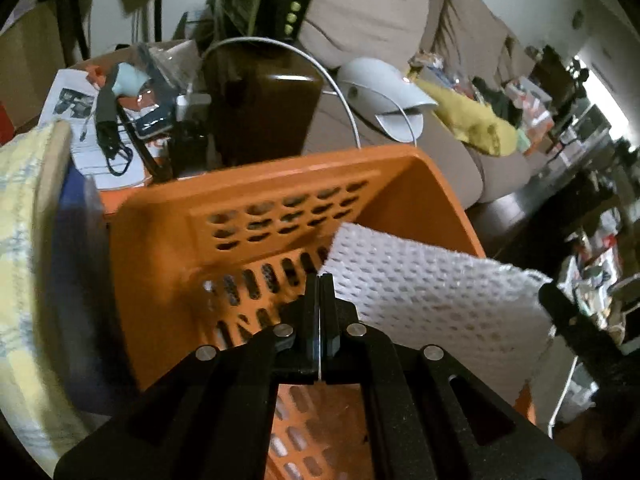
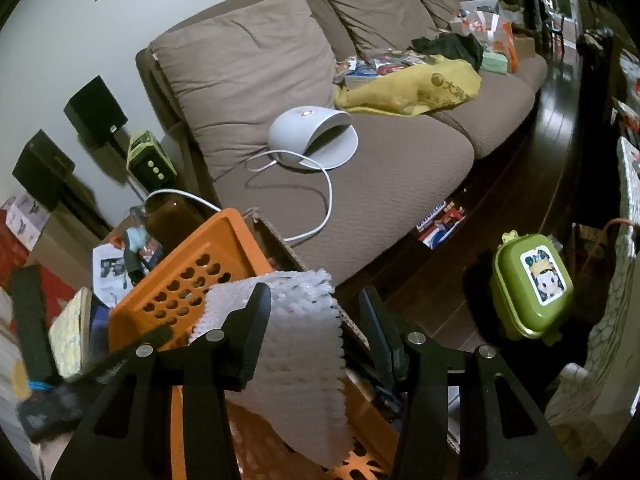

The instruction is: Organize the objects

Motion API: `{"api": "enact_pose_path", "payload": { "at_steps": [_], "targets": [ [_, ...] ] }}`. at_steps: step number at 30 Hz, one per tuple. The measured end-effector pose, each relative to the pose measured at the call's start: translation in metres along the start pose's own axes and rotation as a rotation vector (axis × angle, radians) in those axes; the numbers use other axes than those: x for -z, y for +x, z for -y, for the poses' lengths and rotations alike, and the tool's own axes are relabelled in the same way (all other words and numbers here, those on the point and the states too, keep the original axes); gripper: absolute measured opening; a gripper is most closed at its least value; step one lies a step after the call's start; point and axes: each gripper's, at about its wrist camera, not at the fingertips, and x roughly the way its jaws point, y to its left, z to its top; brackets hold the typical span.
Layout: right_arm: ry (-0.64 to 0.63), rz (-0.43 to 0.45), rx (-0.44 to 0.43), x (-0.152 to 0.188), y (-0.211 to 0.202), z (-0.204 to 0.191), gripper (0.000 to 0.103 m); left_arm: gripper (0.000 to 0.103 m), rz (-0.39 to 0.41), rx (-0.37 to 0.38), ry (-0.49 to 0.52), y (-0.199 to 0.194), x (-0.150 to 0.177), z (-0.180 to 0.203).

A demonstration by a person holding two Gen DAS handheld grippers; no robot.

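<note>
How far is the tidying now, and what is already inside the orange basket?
Early stage. The white foam sheet hangs over the rim of the orange basket, partly inside; I see nothing else in it. The left gripper is shut and empty. The right gripper is open, the sheet between its fingers but not clamped. Left: the green box on the floor and the white device on the sofa.

Brown sofa (image 2: 380,184) bears white domed device (image 2: 310,136), yellow bag (image 2: 412,88).
</note>
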Motion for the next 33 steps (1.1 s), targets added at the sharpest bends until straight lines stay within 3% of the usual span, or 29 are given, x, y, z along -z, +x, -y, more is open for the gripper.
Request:
{"api": "enact_pose_path", "payload": {
  "at_steps": [9,13,14,18,22,26,33],
  "targets": [
    [-0.140,-0.121,0.014,0.015,0.027,-0.027,0.049,0.000,-0.065,0.021,-0.020,0.010,0.007,-0.010],
    [-0.207,-0.094,0.069,0.019,0.026,-0.035,0.032,0.000,-0.078,0.026,-0.015,0.016,0.010,-0.011],
    [-0.202,-0.079,0.051,0.018,0.023,-0.034,0.021,0.000,-0.078,0.026,-0.016,0.016,0.011,-0.011],
    [-0.143,-0.038,-0.061,0.014,0.012,-0.029,0.014,0.000,-0.069,0.030,-0.016,0.013,0.010,-0.011],
    [-0.164,-0.160,-0.086,0.022,0.031,-0.035,0.013,0.000,-0.066,0.035,-0.020,0.010,0.010,-0.011],
    [-0.205,-0.236,0.026,0.037,0.042,-0.038,0.012,0.000,-0.069,0.042,-0.023,0.007,0.011,-0.011],
    [-0.122,-0.314,-0.031,0.063,0.033,-0.016,0.012,0.000,-0.049,0.063,-0.015,-0.011,0.014,-0.009]
  ]
}}
